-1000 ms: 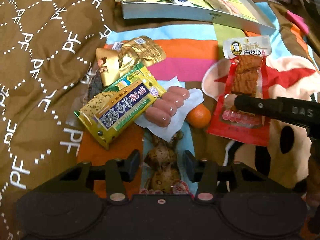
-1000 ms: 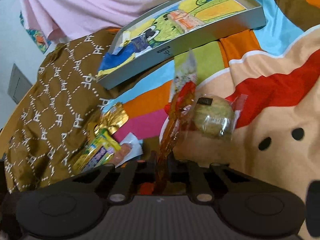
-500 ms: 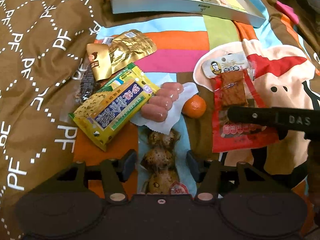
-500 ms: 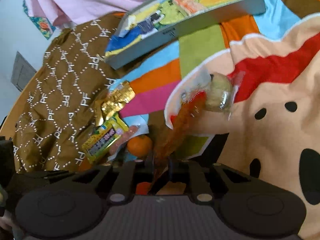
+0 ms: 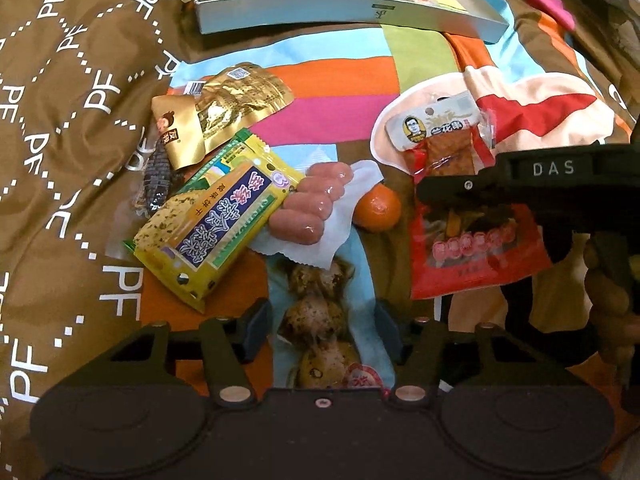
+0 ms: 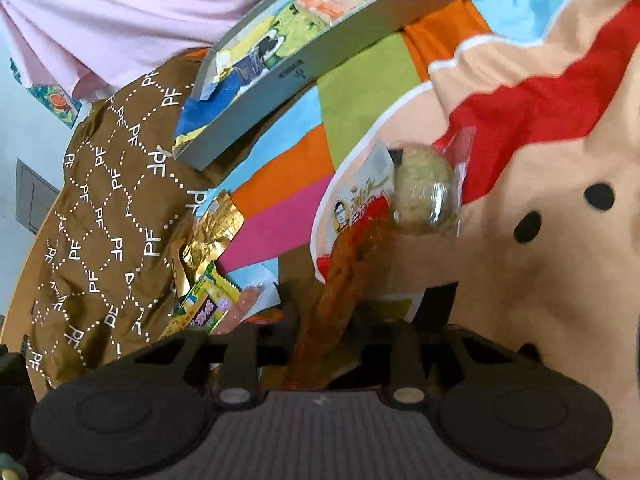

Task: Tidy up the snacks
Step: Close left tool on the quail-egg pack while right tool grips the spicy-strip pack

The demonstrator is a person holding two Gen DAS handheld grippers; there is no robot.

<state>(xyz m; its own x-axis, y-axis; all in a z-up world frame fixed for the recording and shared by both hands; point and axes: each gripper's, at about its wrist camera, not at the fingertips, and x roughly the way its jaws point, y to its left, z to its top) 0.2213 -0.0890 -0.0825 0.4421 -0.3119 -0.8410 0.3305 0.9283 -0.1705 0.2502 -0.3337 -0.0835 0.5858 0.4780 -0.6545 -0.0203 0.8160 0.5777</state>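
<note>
Snack pile on the striped blanket, both grippers over packets

L wrist view, left to right: brown PF-print cloth (image 5: 60, 120), then gold foil packet (image 5: 224, 108), yellow-green cracker packet (image 5: 216, 216) partly under it, pink sausages (image 5: 312, 204) on a white wrapper touching the cracker pkt's right end, an orange (image 5: 378, 210) just beside them, then the red tofu-strip packet (image 5: 468, 216) w/ the right gripper (image 5: 460, 192) lying across its middle. Grey tray (image 5: 344, 12) sits at the top, well apart from the pile

Left gripper (image 5: 324, 328) is at the bottom centre, jaws part open, one each side of the clear packet of brown speckled eggs (image 5: 320, 320); there is a gap between pads and pkt on both sides, so nothing is gripped. Packet lies flat on the blanket (image 5: 340, 76), running from between the fingers up under the sausage wrapper

R wrist view adds what the L can't see: pink sheet (image 6: 140, 20) and pale wall at upper left, the tray's picture-lined inside (image 6: 304, 28), and a round greenish cake in clear wrap (image 6: 426, 190) touching the tofu pkt's top edge. The eggs aren't seen here, and only an orange sliver shows by the fingers

In this view the tofu pkt (image 6: 348, 264) runs edge-on from the jaws up toward the cake. Jaws are narrow and opening w/ the pkt between them; can't tell if the pads press on it
</note>
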